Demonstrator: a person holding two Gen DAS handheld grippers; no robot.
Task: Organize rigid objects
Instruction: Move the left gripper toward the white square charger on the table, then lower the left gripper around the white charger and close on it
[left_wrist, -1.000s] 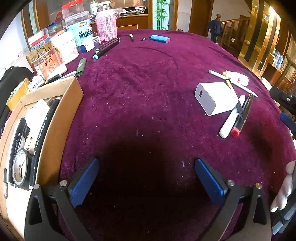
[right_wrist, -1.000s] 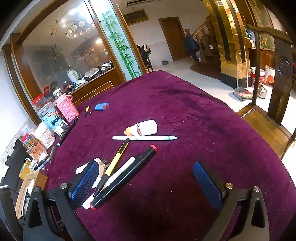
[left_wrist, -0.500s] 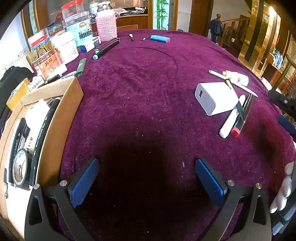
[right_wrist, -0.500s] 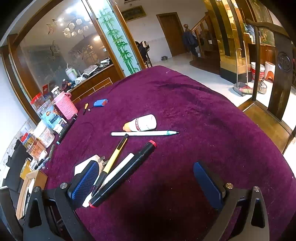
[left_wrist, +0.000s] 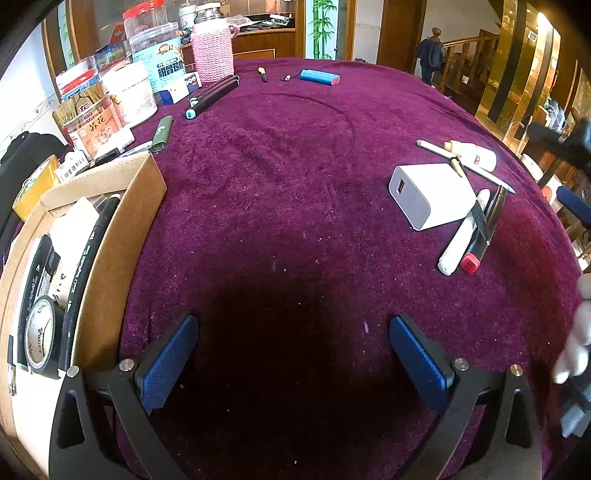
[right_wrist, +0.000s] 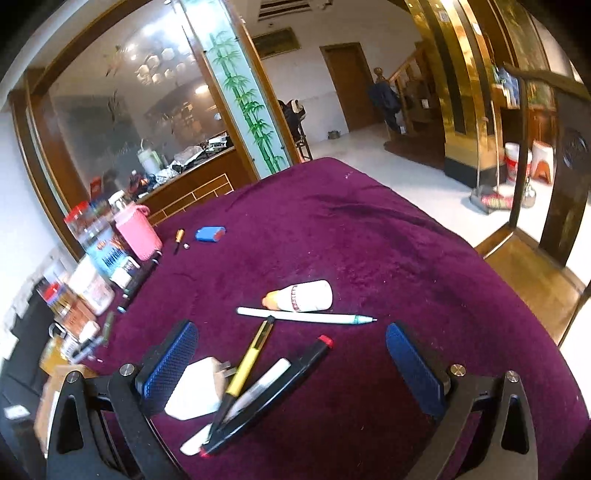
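Purple-clothed worktop (right_wrist: 369, 240): right tongs (right_wrist: 291, 363), spread, have advanced over black marker (right_wrist: 273, 391) at 6 o'clock; left tongs (left_wrist: 293, 356) spread, unmoved.

Both wrist views low over tablecloth (left_wrist: 295, 166)

The charger (left_wrist: 430, 194) lies on the table (left_wrist: 280, 177), right of centre in the left wrist view. Just right of it, three pens (left_wrist: 476, 229) lie side by side, one resting against the charger. Behind them lie another pen (right_wrist: 306, 316) and, beyond that, touching it, a small bottle (right_wrist: 303, 301). The cardboard box (left_wrist: 110, 236) sits at the table's left edge with tape (left_wrist: 38, 338) and markers inside. Jars (left_wrist: 110, 96) stand behind the box.
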